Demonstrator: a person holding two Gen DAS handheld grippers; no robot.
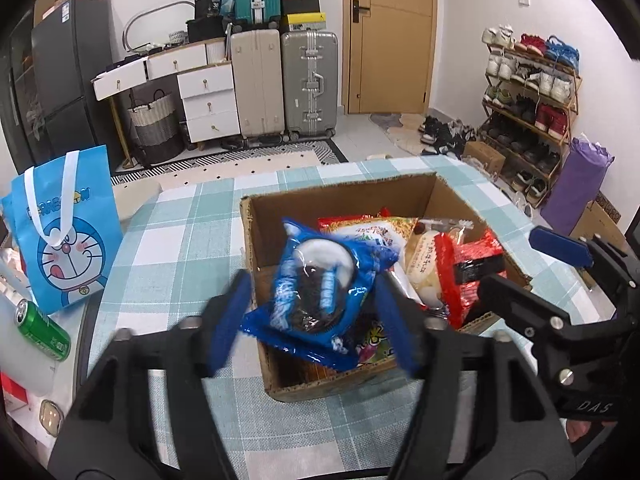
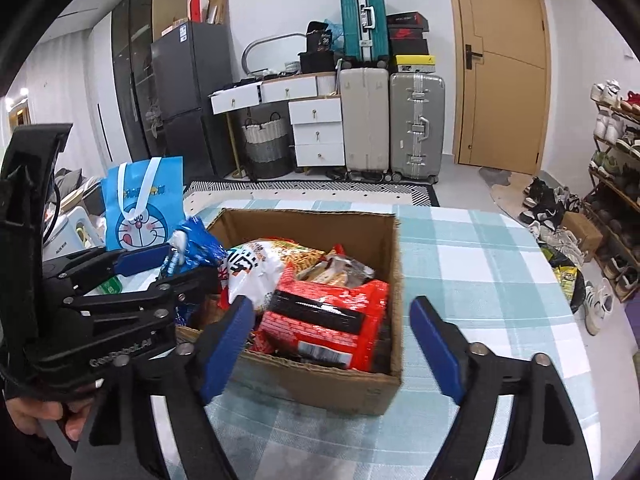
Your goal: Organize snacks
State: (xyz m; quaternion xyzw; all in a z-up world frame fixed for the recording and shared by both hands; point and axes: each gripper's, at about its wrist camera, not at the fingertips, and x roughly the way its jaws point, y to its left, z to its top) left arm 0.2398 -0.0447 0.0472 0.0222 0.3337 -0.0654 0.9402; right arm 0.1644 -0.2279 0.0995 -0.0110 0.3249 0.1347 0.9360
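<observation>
1. The left gripper point(image 1: 310, 320) is standing released, its blue pads blurred and apart from the blue Oreo packet point(image 1: 316, 300); the packet is lying tilted on the heap in the cardboard box point(image 1: 340, 196), overhanging the near-left corner.
2. The right gripper point(image 2: 332, 344) is gaping with nothing between its pads, hovering over the box's near wall above the red snack packet point(image 2: 328, 316).
3. Risk: the Oreo packet is sitting high on a full box; it could be sliding out onto the checked tablecloth point(image 1: 180, 240).
4. Risk: the two grippers are working close together; a careless reach could be knocking them together or nudging the box.
5. The Doraemon bag point(image 1: 68, 232) and green can point(image 1: 42, 330) are standing well apart, unthreatened.
</observation>
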